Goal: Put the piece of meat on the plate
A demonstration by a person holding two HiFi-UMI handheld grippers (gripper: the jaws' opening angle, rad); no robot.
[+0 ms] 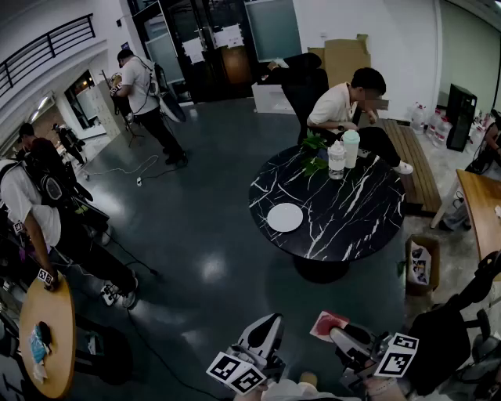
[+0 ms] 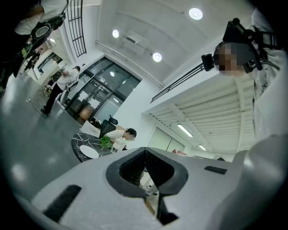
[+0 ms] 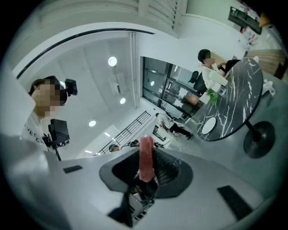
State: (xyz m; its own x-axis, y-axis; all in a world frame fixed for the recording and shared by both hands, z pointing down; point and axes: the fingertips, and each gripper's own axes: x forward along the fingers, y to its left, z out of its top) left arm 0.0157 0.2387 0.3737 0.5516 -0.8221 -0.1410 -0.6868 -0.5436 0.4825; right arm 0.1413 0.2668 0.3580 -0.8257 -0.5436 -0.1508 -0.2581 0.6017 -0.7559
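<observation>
Three fisheye indoor views, lit from overhead, with dark rounded corners.

In the head view a dim grey floor carries soft pale patches of reflected light, and a white plate stands out bright on a black table farther off to the right. Both gripper views look up at round ceiling lights, blown out to pure white, amid pale, washed surroundings. Straight lines bow toward every edge. The nearest foreground is soft, shadows are faint, and distant detail is small and slightly blurred.
</observation>
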